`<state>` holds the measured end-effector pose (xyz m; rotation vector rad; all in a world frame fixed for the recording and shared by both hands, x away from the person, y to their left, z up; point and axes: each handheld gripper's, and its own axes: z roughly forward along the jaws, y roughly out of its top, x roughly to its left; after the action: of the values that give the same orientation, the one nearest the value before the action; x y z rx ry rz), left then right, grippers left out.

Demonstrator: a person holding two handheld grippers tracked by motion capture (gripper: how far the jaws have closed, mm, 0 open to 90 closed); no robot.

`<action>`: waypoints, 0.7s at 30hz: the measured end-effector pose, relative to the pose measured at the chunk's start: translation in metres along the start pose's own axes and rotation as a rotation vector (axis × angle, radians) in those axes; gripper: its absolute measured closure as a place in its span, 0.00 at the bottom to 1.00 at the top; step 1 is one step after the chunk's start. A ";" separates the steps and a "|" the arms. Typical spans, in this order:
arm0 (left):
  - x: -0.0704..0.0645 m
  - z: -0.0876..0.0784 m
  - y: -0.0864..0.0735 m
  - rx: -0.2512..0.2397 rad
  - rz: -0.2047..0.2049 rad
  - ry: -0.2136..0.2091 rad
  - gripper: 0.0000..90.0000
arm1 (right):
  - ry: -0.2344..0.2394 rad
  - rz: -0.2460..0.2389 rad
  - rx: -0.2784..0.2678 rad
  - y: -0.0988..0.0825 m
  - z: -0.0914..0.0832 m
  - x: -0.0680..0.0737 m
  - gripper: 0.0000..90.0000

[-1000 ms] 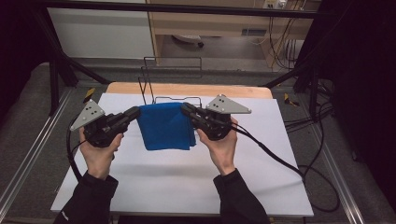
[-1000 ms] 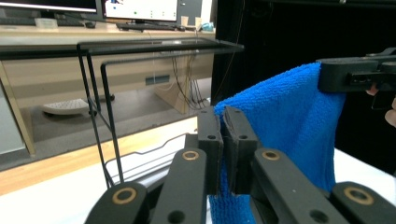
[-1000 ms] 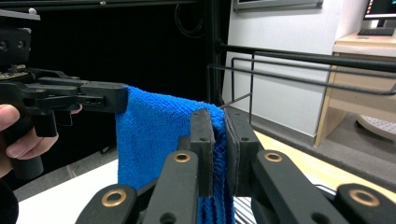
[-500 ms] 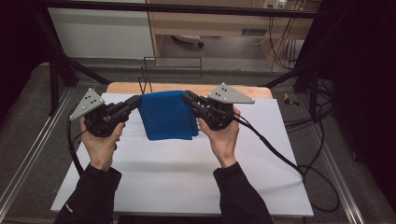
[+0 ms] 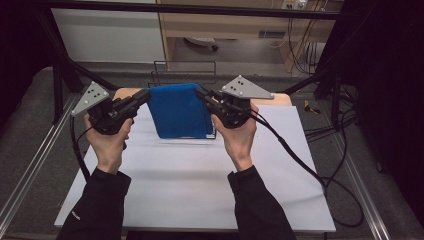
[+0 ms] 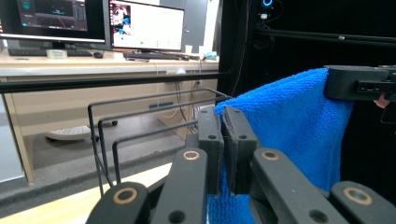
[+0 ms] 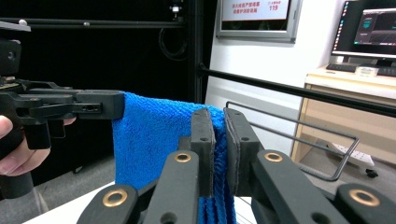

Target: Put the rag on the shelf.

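I have the blue towel [image 5: 179, 111] pinched at its top corners, left gripper [image 5: 145, 94] and right gripper [image 5: 199, 92] both clamped tight on it. It hangs folded between them above the white table [image 5: 200, 185], just in front of the wire rack [image 5: 183, 73].

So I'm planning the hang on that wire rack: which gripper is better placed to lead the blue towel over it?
Probably the left gripper. Both it and the right gripper are shut on the blue towel's top corners, but the wire rack stands close beyond the left jaws; by the right ones it sits off to one side.
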<state>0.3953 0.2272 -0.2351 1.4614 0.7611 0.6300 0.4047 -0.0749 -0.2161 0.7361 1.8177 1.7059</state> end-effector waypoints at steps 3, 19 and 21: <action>0.000 0.002 0.006 -0.007 0.009 0.003 0.96 | -0.007 0.005 -0.006 0.002 0.001 -0.002 0.93; 0.003 0.018 0.034 -0.036 0.028 0.004 0.96 | -0.047 -0.013 -0.043 0.025 0.005 -0.012 0.93; 0.002 0.019 0.038 -0.042 0.024 0.005 0.96 | -0.049 -0.019 -0.049 0.028 0.005 -0.013 0.93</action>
<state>0.4147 0.2180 -0.1981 1.4325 0.7310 0.6645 0.4185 -0.0793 -0.1883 0.7319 1.7380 1.6993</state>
